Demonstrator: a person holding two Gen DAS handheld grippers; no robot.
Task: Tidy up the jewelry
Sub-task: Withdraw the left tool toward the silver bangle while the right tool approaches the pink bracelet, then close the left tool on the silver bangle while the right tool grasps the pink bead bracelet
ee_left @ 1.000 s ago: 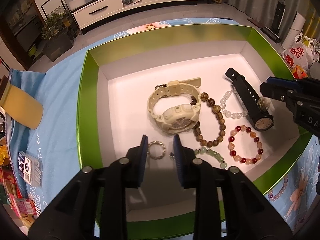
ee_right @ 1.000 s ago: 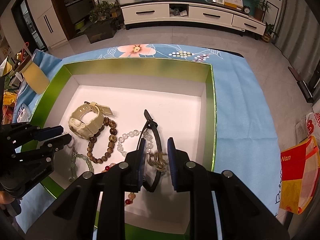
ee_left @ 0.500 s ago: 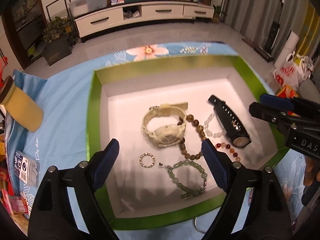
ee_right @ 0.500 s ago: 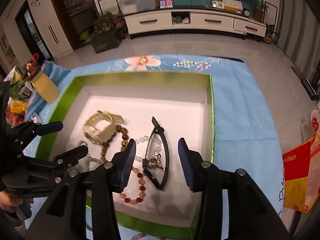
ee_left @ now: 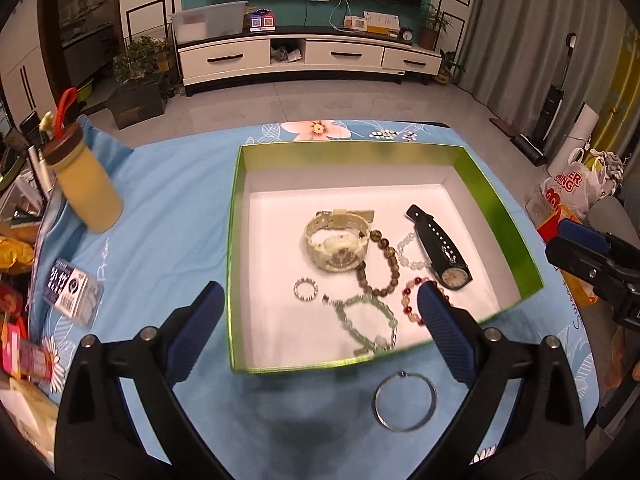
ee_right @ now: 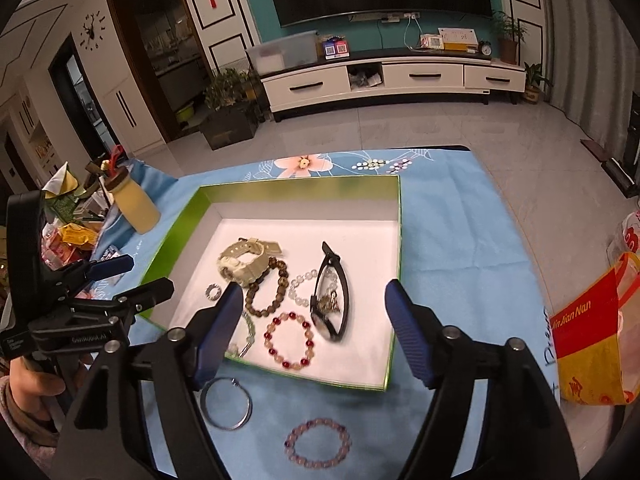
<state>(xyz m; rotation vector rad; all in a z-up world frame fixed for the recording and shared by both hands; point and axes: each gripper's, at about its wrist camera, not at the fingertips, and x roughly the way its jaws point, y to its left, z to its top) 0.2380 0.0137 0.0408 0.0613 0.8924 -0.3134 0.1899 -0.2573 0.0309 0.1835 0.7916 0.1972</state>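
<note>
**Both tongs held wide apart above the jewelry box**

The left tongs point(ee_left: 318, 312) and the right tongs point(ee_right: 314, 322) are each spread wide with nothing between their fingers, both raised above the near edge of a green-walled box point(ee_left: 235, 216) that sits on a worktop point(ee_left: 172, 216) covered in blue floral cloth.

Inside the box, on its white floor, lie a cream watch point(ee_left: 335, 241), a brown bead bracelet point(ee_left: 380, 266) touching it on the right, a clear bead bracelet point(ee_left: 408, 250), and a black watch point(ee_left: 440, 250) lying partly over the clear beads. Nearer the front wall are a small ring point(ee_left: 305, 289), a pale green bracelet point(ee_left: 370, 324) and a red-and-pink bead bracelet point(ee_right: 289, 340).

Two pieces rest outside the box on the cloth, just in front of its near wall: a thin silver bangle point(ee_left: 405, 401) and, in the right wrist view, a purple bead bracelet point(ee_right: 318, 442) beside it.

A yellow bottle point(ee_left: 86, 196) with a brown lid stands at the worktop's left edge, well apart from the box.
</note>
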